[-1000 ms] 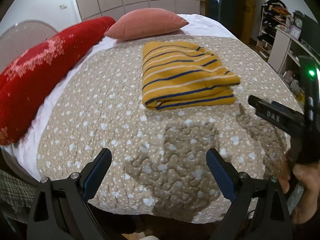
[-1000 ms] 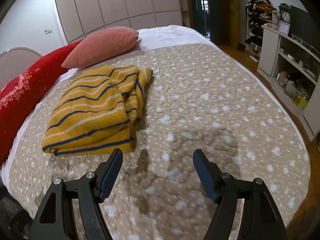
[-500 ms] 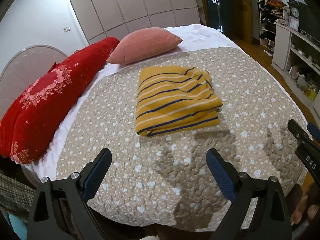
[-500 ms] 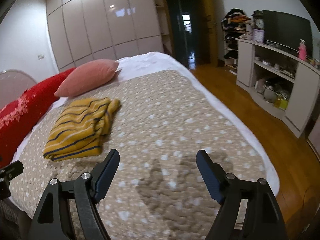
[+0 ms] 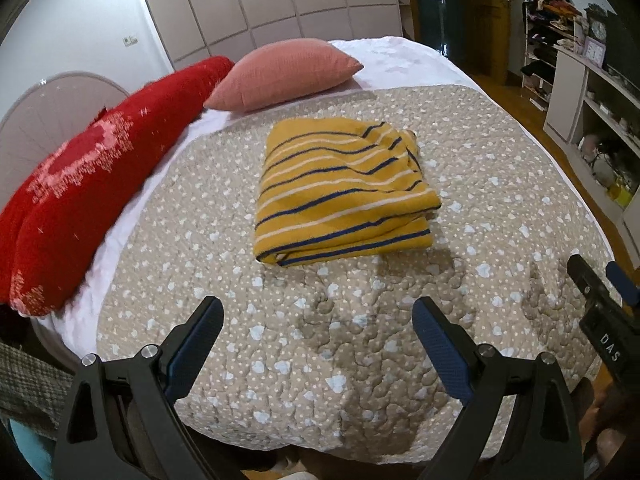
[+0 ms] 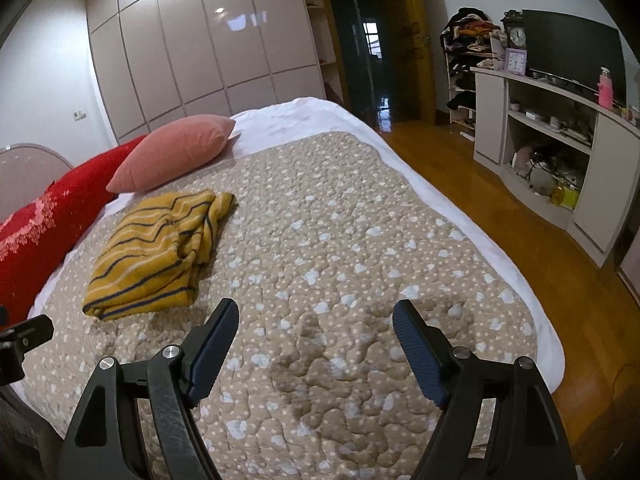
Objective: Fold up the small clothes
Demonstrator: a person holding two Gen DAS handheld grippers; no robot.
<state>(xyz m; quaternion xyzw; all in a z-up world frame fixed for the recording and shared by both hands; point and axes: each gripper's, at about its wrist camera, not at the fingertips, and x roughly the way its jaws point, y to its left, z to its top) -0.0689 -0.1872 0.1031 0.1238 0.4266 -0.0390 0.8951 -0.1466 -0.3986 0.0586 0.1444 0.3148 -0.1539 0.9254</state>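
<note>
Now the folded striped top (image 5: 344,192) lies on the bed (image 5: 500,200); left gripper (image 5: 316,328) and right gripper (image 6: 316,328) hang released, empty.

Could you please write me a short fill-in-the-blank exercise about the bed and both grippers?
1. The folded garment is yellow with dark and white ____.
2. Both the left gripper and the right gripper are open and hold ____.
3. The pillow beyond the garment is ____ in colour.
4. The garment lies on a dotted ____.

Missing words: stripes; nothing; pink; quilt
</note>
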